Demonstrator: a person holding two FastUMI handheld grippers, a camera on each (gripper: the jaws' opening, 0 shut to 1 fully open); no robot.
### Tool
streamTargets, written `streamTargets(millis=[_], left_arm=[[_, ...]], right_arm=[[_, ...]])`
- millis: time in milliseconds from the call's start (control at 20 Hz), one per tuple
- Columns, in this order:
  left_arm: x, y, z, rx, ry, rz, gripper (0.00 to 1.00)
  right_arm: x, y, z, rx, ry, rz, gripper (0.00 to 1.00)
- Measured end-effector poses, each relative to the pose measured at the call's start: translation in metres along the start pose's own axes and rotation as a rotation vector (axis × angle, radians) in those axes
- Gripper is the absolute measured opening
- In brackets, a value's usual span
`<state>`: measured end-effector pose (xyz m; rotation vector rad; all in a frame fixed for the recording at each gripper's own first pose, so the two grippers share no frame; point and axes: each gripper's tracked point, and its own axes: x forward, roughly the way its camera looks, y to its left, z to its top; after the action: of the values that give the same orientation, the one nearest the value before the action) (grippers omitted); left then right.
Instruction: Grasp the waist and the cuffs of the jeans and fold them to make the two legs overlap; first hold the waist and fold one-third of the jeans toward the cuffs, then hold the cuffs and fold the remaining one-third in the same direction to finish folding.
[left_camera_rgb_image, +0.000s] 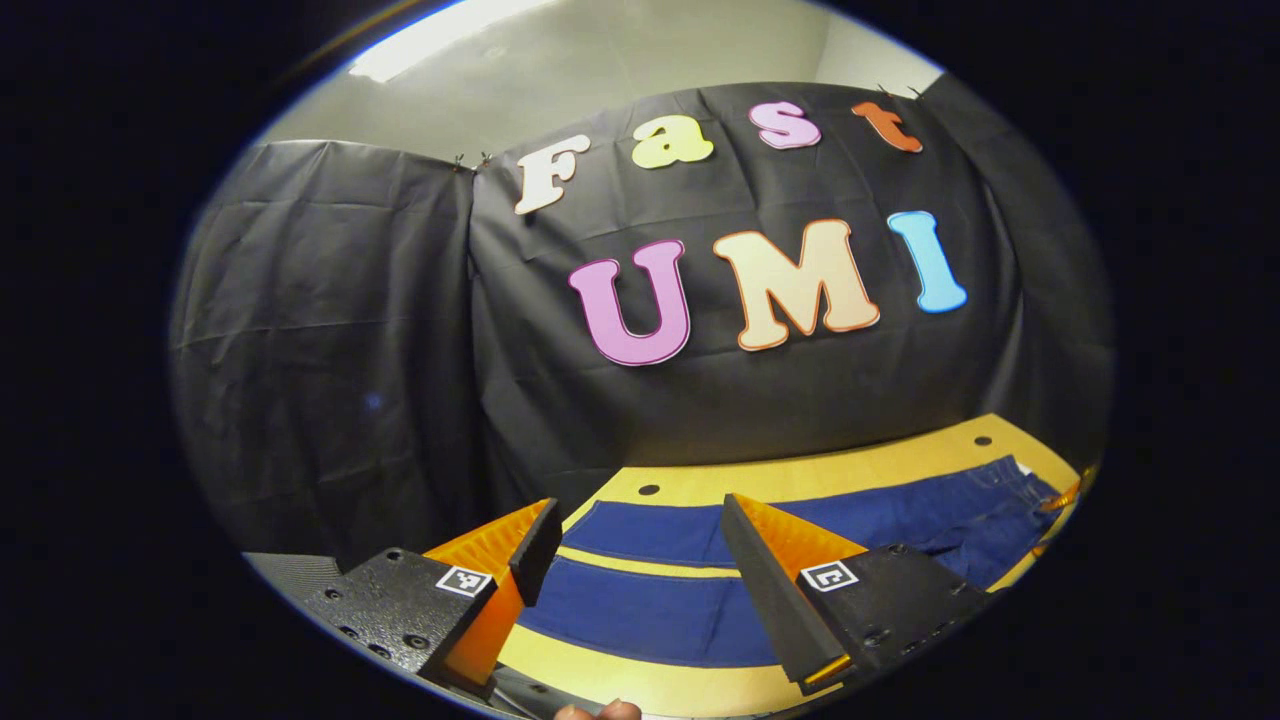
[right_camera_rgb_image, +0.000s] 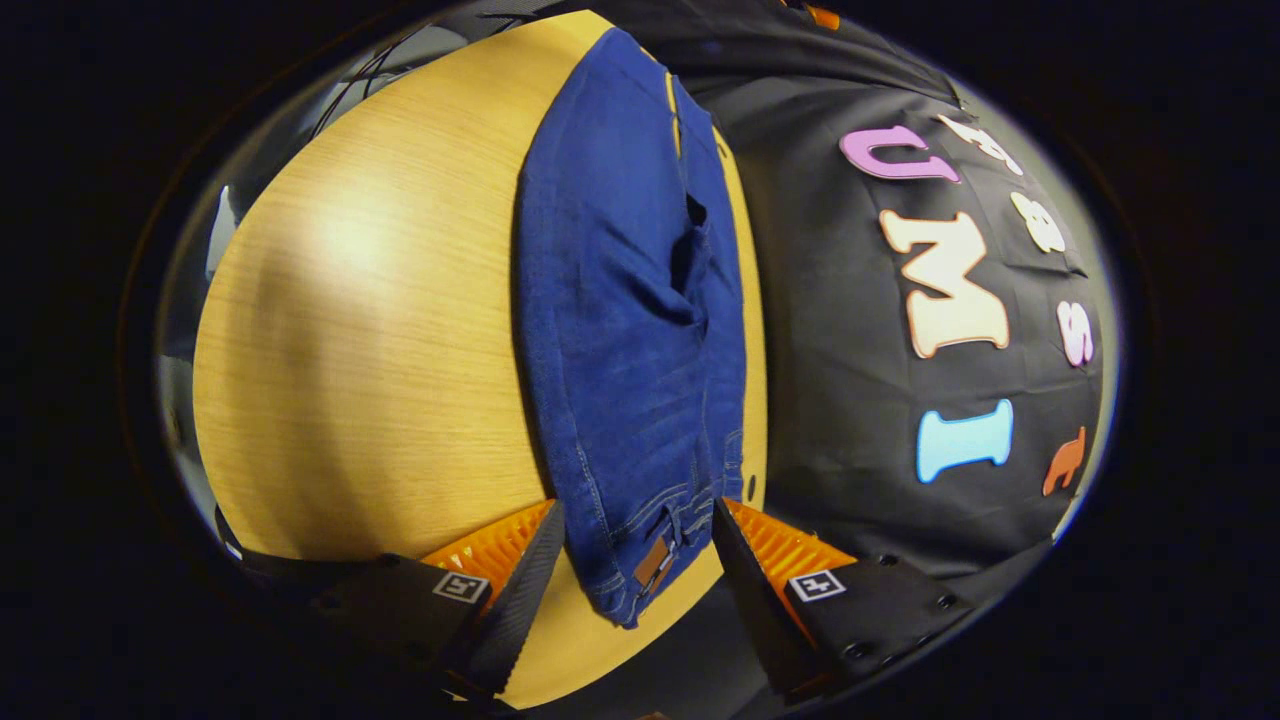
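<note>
The jeans (right_camera_rgb_image: 630, 340) lie flat and full length on the wooden table (right_camera_rgb_image: 370, 330), near its far edge by the black cloth wall (left_camera_rgb_image: 330, 340). In the left gripper view the two legs lie side by side with a strip of table showing between them, so the first fold, laying one leg over the other, is judged not yet done, and the two thirds-folds after it are still to come. The left gripper (left_camera_rgb_image: 640, 560) hangs above the cuff end of the legs with its jaws wide apart and nothing between them; a fingertip of the hand (left_camera_rgb_image: 598, 711) that holds it peeks in at the bottom edge. The right gripper (right_camera_rgb_image: 637, 560) is at the other end, jaws also spread wide, with the waist (right_camera_rgb_image: 640, 570) lying between them (the leather patch (right_camera_rgb_image: 652, 562) on the waistband sits right in the gap), but neither finger presses on the denim, so it is not gripped. Both tools look placed to take hold of their ends, one at the cuffs and one at the waist, which suggests the task is at its very start.
</note>
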<state>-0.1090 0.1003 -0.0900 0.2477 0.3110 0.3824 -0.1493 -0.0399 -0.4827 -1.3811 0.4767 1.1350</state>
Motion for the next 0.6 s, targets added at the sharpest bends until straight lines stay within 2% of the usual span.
streamTargets(millis=[50, 100, 150, 300, 400, 450, 600], left_arm=[[-0.001, 0.001, -0.002, 0.002, 0.004, 0.001, 0.96], [-0.002, 0.001, -0.004, -0.006, 0.011, 0.001, 0.96], [-0.001, 0.002, -0.006, -0.016, 0.023, 0.003, 0.96], [0.001, 0.0, -0.013, -0.018, 0.049, 0.003, 1.0], [0.002, 0.002, -0.016, 0.008, 0.057, 0.004, 0.96], [0.002, 0.003, -0.018, 0.014, 0.062, 0.004, 1.0], [0.003, -0.004, -0.024, 0.02, 0.085, -0.004, 1.0]], right_arm=[[-0.004, 0.005, 0.004, 0.004, -0.013, 0.047, 0.97], [0.003, 0.005, 0.004, -0.016, -0.021, 0.054, 0.93], [0.003, 0.006, 0.004, -0.044, -0.029, 0.06, 0.98], [0.01, 0.005, 0.004, -0.073, -0.031, 0.053, 0.94], [0.024, 0.0, 0.009, -0.098, -0.04, 0.024, 0.92], [0.027, -0.005, 0.011, -0.116, -0.047, 0.005, 0.9], [0.042, -0.018, 0.01, -0.13, -0.048, -0.039, 0.9]])
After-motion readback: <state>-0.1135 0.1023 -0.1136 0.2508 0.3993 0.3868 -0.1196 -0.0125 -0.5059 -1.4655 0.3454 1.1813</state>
